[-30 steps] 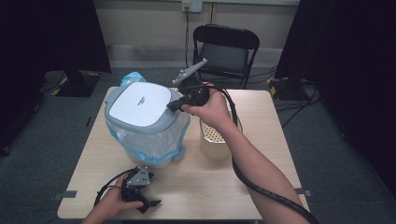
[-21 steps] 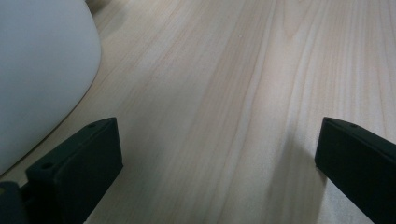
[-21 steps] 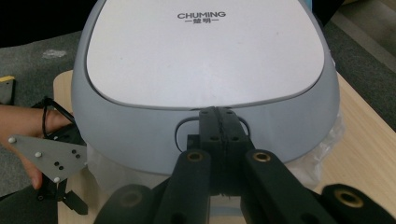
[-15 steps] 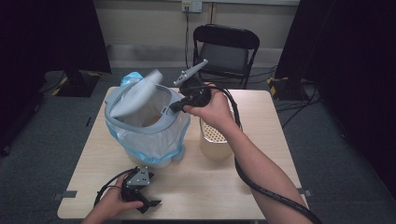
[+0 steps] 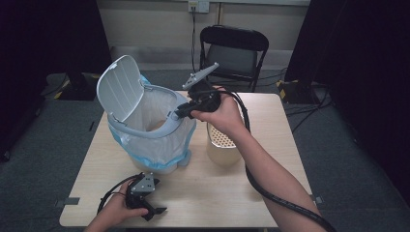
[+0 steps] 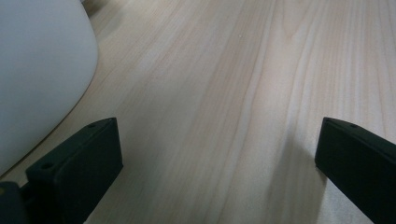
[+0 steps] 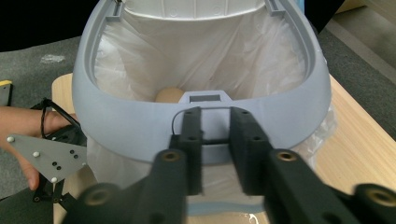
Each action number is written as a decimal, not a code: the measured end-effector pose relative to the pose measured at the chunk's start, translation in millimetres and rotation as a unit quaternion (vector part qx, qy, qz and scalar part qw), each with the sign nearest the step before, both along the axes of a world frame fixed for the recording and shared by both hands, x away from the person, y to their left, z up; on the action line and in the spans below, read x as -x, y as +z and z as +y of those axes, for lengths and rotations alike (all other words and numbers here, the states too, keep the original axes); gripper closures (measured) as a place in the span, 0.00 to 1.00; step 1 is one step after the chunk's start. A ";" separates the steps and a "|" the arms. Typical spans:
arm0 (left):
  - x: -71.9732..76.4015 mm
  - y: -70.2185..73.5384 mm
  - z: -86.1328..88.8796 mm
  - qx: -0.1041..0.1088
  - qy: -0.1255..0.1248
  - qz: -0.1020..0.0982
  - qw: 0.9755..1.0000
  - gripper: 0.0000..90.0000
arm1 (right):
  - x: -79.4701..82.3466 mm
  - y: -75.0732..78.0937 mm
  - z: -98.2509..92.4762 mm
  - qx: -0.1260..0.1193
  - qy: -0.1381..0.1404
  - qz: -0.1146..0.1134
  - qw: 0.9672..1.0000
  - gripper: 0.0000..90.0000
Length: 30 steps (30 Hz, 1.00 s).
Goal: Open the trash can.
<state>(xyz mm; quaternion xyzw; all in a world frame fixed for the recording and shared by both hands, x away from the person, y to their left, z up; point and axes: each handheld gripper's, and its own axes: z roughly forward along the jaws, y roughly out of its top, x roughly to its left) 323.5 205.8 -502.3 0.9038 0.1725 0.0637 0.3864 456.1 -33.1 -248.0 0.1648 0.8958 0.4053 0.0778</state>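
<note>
The bin (image 5: 150, 130) stands on the left half of the surface (image 5: 251, 193), lined with a clear bag, and its lid (image 5: 118, 87) is up, tipped back to the far left. So the opening looks done. A brownish round thing (image 7: 167, 94) lies at the bottom of the bag; I cannot tell what it is.

The right tongs (image 5: 176, 113) sit at the bin's near-right rim, right at the small latch tab (image 7: 208, 98). Their jaws have just been opening and now stand a narrow way apart, with the rim's front face between them; they look to be loose on it, not pinching.

The left tongs (image 5: 157, 211) rest on the near left of the surface, wide open and empty.

What is left, I would guess, is putting something in or shutting the lid.

A perforated beige cup (image 5: 223, 145) stands just right of the bin. Beyond the surface is a black folding chair (image 5: 234, 48), dark curtains either side, grey carpet with cables.
</note>
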 end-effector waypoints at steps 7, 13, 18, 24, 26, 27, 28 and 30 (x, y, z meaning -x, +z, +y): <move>0.0 0.1 0.0 0.000 0.000 0.000 1.000 0.00 | 6.8 -3.1 -9.9 -0.005 -0.009 -0.007 1.000 0.61; 0.1 0.0 0.1 -0.001 0.001 0.001 1.000 0.00 | 11.1 -5.8 -23.0 -0.010 -0.020 -0.005 1.000 0.48; 0.1 -0.2 0.0 0.000 0.000 0.001 1.000 0.00 | 11.8 -11.6 -34.2 -0.010 -0.034 -0.003 0.999 0.38; 0.1 -0.3 0.0 0.001 0.001 0.001 1.000 0.00 | 13.5 -19.3 -49.5 -0.010 -0.046 -0.004 0.999 0.31; 0.1 0.0 0.0 -0.001 0.001 0.001 1.000 0.00 | 14.1 -22.3 -54.9 -0.010 -0.047 -0.004 0.999 0.29; 0.1 0.0 0.0 -0.001 0.001 0.001 1.000 0.00 | 14.4 -23.3 -56.9 -0.010 -0.051 -0.003 0.999 0.29; 0.1 0.0 0.0 -0.001 0.001 0.001 1.000 0.00 | 14.6 -24.7 -59.6 -0.013 -0.051 -0.002 0.999 0.28; 0.1 0.0 0.0 -0.002 0.001 0.001 1.000 0.00 | 14.8 -27.1 -64.6 -0.017 -0.058 0.001 0.998 0.25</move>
